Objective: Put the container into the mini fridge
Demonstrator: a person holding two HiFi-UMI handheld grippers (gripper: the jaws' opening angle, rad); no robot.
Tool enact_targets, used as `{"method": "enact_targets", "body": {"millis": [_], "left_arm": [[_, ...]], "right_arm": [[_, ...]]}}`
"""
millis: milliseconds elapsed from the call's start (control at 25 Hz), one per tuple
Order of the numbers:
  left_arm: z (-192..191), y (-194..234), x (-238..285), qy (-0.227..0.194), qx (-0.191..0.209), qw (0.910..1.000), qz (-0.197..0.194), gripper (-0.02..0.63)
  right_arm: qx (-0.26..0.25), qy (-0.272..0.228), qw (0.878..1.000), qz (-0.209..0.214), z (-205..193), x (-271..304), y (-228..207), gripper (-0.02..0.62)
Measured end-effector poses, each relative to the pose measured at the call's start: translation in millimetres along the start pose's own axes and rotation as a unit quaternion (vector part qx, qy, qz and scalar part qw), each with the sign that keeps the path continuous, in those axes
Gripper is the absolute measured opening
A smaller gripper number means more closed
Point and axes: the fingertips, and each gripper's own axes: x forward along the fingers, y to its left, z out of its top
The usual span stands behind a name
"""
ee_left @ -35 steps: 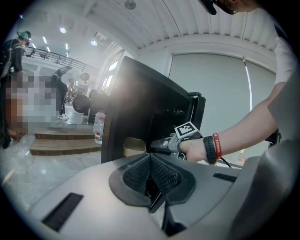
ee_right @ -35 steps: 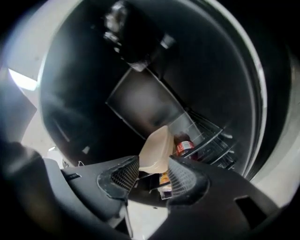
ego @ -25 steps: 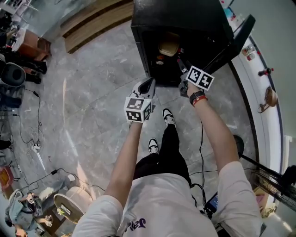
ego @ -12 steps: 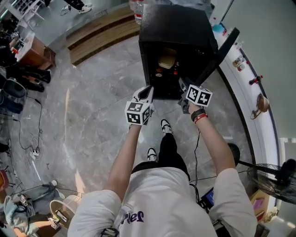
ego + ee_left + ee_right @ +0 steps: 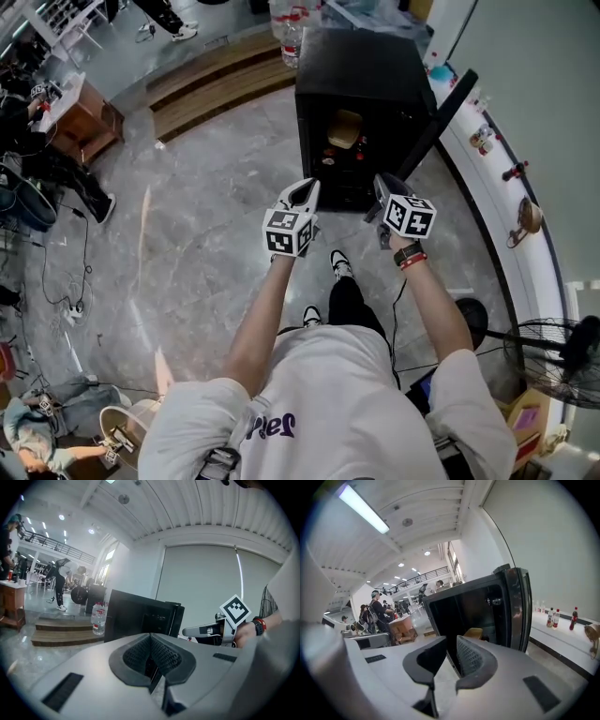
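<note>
Facing mini fridge [image 5: 361, 75], left claw [image 5: 308, 187] pressed together, right claw [image 5: 384, 182] closing, slightly spread, empty.

Bright overhead light, fisheye-warped edges.

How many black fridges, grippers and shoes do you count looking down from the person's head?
Black mini fridge: 1
Grippers: 2, the left gripper and the right gripper
Person's shoes: 2
Total: 5
</note>
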Motion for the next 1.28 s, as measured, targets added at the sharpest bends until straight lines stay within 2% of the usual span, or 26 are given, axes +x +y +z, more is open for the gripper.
{"method": "enact_targets", "body": {"millis": [120, 320, 600, 920, 1160, 1280], "left_arm": [[8, -6, -12, 0.0, 0.017, 0.9999, 0.002, 0.021], [18, -15, -26, -0.005, 0.025, 0.9997, 0.0, 0.021], [18, -14, -43, -0.015, 0.017, 0.9997, 0.01, 0.02], [24, -18, -41, -0.023, 0.01, 0.9997, 0.007, 0.02], [33, -20, -43, -0.052, 0.013, 0.9985, 0.011, 0.02], [24, -17, -35, -0.046, 0.005, 0.9989, 0.006, 0.02]], "right_arm": [[0.001, -0.015, 1.0, 0.0, 6, -16, 8, 0.067], [-0.053, -0.03, 0.998, 0.006, 12, -42, 32, 0.061], [-0.031, -0.044, 0.999, 0.004, 6, -59, 40, 0.017], [-0.055, -0.035, 0.998, -0.01, 0, -66, 35, 0.014], [-0.057, -0.022, 0.998, -0.002, -14, -70, 37, 0.014], [-0.056, -0.011, 0.998, 0.005, -21, -63, 35, 0.014]]}}
